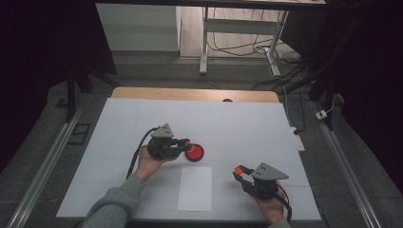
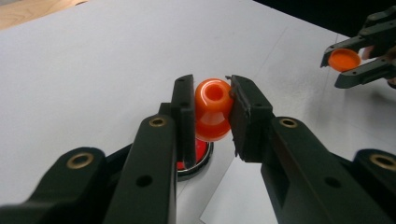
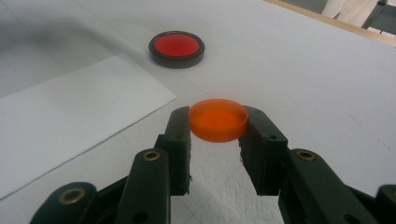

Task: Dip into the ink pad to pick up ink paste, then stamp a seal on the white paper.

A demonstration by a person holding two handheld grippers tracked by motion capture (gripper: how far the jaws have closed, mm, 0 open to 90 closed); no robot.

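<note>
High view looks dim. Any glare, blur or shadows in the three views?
High view: dark, vignetted edges, grainy, the white table cover evenly lit. Left gripper view: the orange bottle in the left hand-held gripper shows small glare spots; near jaws soft. Right gripper view: the orange cap in the right hand-held gripper is sharp, faint shadows beneath; the red dish slightly soft.

Orange bottle (image 2: 213, 114); orange cap (image 3: 218, 119); red pad in black case (image 3: 177, 48); white sheet (image 1: 195, 188); black fingers (image 2: 184, 116).

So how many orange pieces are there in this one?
2. An orange knob-like piece clamped in the left gripper above the red pad; an orange cap clamped in the right gripper.
</note>
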